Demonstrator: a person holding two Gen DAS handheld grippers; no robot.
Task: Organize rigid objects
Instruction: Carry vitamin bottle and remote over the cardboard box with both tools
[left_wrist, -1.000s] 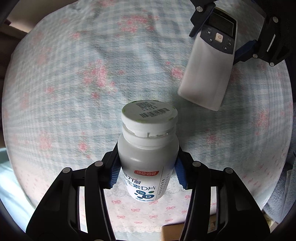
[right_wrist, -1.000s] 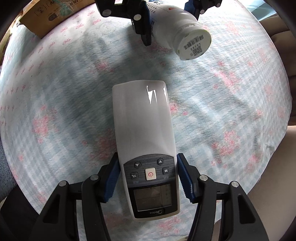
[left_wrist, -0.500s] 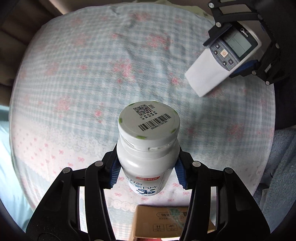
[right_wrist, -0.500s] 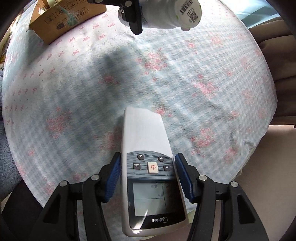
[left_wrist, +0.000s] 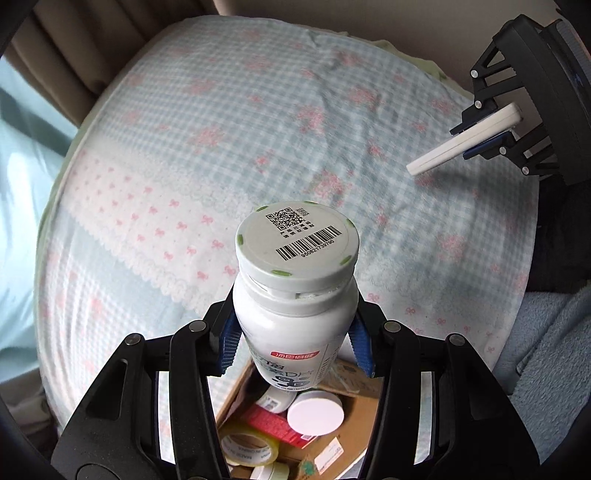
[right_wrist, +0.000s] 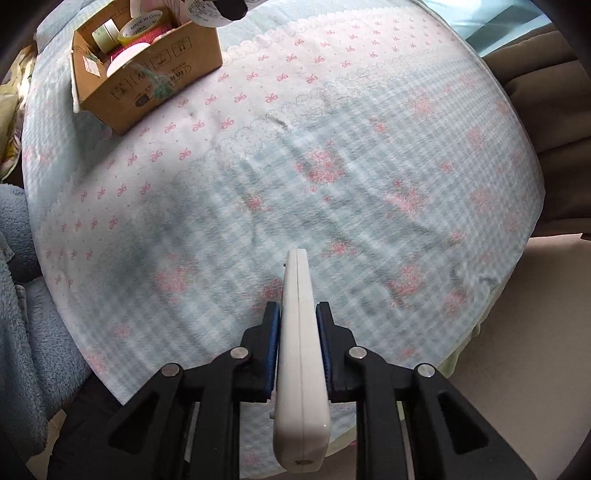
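Left hand-held gripper (left_wrist: 295, 343): pinched the white supplement bottle (left_wrist: 295, 295) across its body, blue pads on both sides, cap toward the camera's far side, long axis along the fingers.
Bottle to box: the open cardboard box (left_wrist: 364, 417) lay directly beyond the bottle, past its base, so this hand was the nearer one to the box.
Box contents: a roll of yellowish tape (left_wrist: 251, 446), a red packet (left_wrist: 273, 424), a round white lid (left_wrist: 315, 411) and other small items; the rest was too hidden to name.
Right hand-held gripper (right_wrist: 297, 345): its jaws had just been closing and were pressed onto the white remote control (right_wrist: 301, 354), held on edge, its long axis along the fingers.
Remote to box: the box sat well apart from the remote, at the far left corner of the bed (right_wrist: 369, 129).
Bed near box: the checked floral cover lay bare between the box and the remote.
Judgement: the bottle probably goes in first.
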